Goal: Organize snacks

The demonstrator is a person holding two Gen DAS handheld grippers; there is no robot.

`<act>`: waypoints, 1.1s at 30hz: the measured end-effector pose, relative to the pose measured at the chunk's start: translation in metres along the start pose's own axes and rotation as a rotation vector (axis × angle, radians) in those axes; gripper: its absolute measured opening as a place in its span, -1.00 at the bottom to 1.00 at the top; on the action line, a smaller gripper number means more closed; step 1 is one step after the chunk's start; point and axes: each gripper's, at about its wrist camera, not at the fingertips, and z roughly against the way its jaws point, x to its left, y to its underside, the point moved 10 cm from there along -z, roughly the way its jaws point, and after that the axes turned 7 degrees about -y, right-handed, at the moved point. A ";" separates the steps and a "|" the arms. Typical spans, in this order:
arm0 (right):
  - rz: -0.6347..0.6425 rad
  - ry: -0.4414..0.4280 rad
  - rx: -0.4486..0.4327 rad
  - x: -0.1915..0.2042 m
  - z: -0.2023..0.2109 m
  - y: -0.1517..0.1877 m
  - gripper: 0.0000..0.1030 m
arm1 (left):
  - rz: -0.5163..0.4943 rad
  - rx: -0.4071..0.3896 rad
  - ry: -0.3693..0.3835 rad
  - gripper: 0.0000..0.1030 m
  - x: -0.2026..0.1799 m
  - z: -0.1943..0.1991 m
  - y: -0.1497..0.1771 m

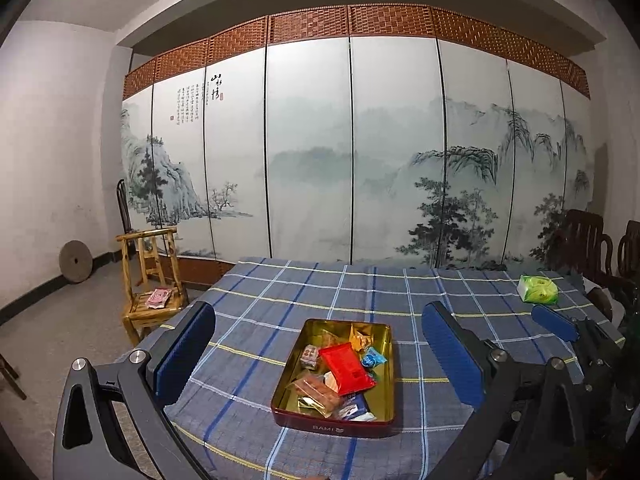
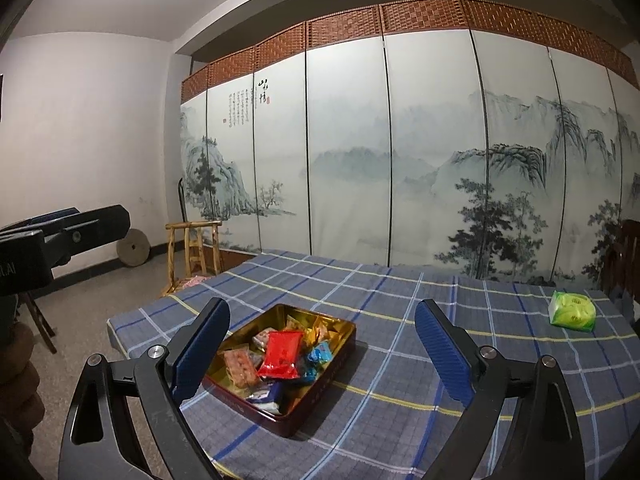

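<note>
A blue plaid tablecloth (image 1: 320, 292) spreads beneath and beyond the fingers. Far ahead, past the right finger, a green tissue pack (image 1: 538, 289) lies on the cloth. Beyond the left finger a light wooden chair (image 1: 154, 280) stands on the floor, a round millstone (image 1: 75, 261) leaning on the wall. Behind everything stretches a painted landscape screen (image 1: 352, 152).

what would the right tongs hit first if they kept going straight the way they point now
Probably the checked tablecloth just right of the snack tin, since the open right tongs tilt slightly down; depth is unclear.
</note>
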 end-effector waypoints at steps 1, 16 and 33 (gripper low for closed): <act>0.001 0.000 0.003 0.000 0.000 0.001 0.82 | 0.001 0.001 -0.003 0.99 0.001 0.000 0.000; 0.020 0.017 0.025 0.007 -0.003 0.012 0.84 | 0.009 0.064 -0.056 0.99 0.012 -0.022 0.032; 0.032 0.052 0.027 0.013 -0.008 0.019 0.91 | 0.006 0.074 -0.094 0.99 0.022 -0.032 0.051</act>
